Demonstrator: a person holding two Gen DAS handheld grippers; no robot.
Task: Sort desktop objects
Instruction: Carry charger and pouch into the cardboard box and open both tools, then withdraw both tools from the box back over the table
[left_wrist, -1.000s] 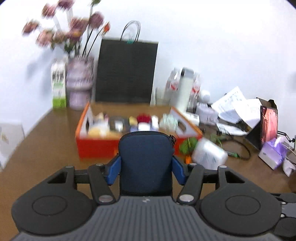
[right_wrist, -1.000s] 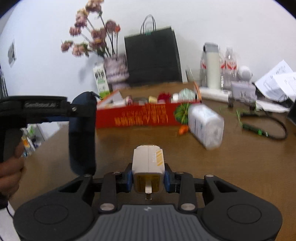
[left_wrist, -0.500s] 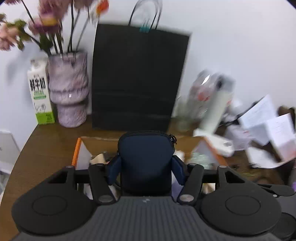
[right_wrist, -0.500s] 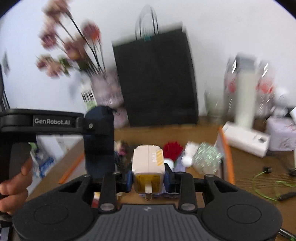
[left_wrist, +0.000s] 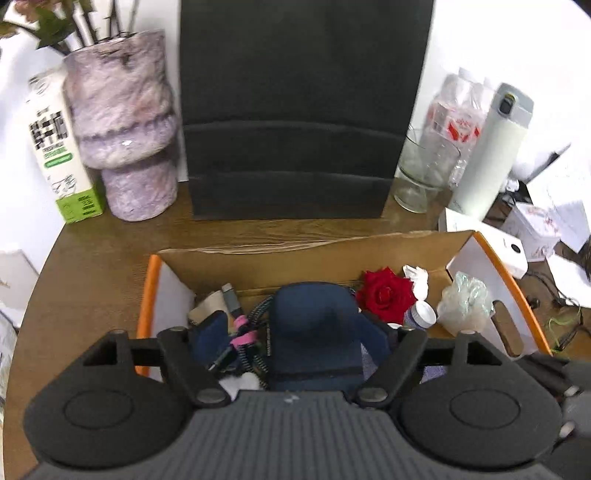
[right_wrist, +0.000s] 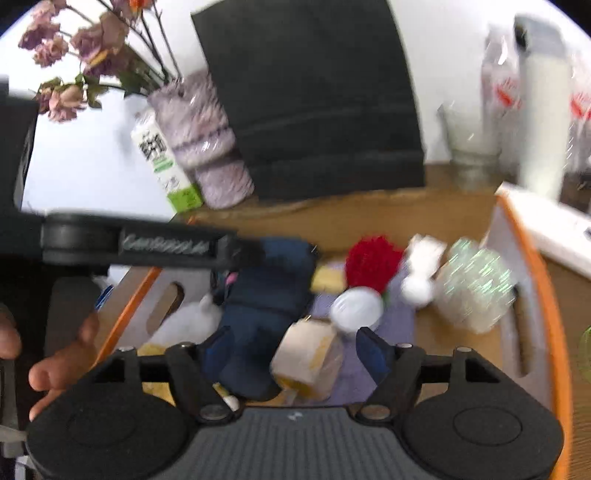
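A: Where was the navy zippered fabric pouch (left_wrist: 314, 332) found?

B: Inside the orange-rimmed cardboard box (left_wrist: 495, 258), between the spread fingers of the left hand-held gripper (left_wrist: 295, 343).

A: And the white-and-yellow charger block (right_wrist: 306, 354)?

B: It was seen lying released in the box, the right hand-held gripper (right_wrist: 293, 354) opened wide.

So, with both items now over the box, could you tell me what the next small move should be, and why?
Probably lift both grippers straight up out of the box. The left gripper and the right gripper are open, and the navy pouch and white charger look released among the box's contents.
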